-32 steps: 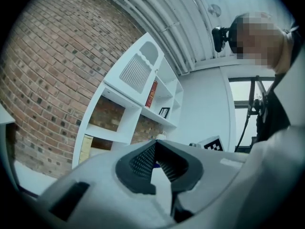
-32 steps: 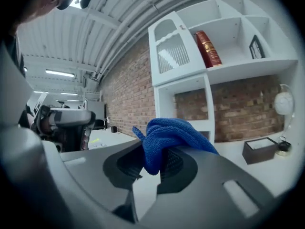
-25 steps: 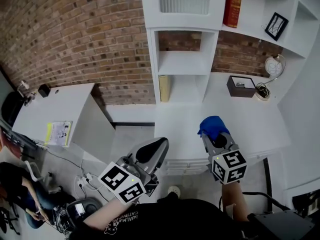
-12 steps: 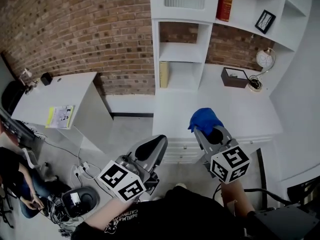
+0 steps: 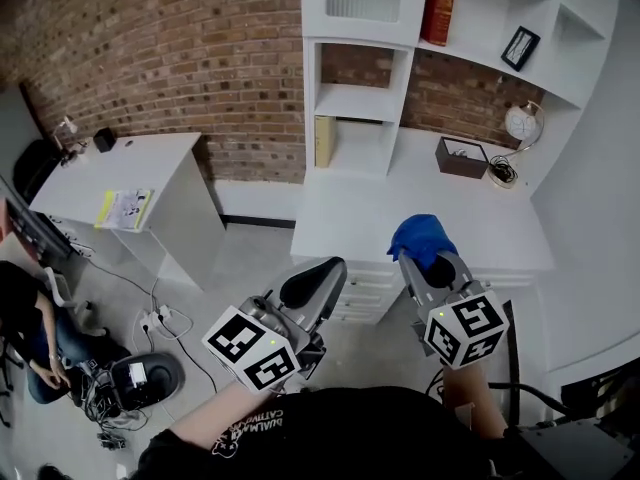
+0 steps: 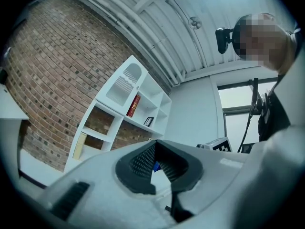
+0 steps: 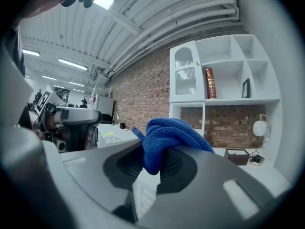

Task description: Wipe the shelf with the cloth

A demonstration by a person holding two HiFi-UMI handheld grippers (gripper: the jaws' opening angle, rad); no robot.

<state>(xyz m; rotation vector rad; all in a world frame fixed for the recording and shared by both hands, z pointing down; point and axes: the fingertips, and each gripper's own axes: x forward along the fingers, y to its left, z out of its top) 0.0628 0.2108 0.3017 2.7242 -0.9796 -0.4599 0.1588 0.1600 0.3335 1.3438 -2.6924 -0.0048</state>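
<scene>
Right gripper (image 5: 428, 266) with cloth (image 5: 420, 236), farther back.

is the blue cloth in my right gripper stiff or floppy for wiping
Probably floppy: the blue cloth bunches and droops in the right gripper. It looks like soft napped fabric, so likely light and grippy rather than slippery. Expect it to fold under when pushed.

Two grippers: left gripper (image 5: 322, 280), right gripper (image 5: 432, 264). One blue cloth (image 5: 421, 237). One white shelf unit (image 5: 362, 108) with one red book (image 5: 437, 6), one cream book (image 5: 324, 141), one picture frame (image 5: 517, 48). One dark box (image 5: 460, 157), one round clock (image 5: 520, 125). One side desk (image 5: 160, 158), one yellow booklet (image 5: 124, 209) on it.
</scene>
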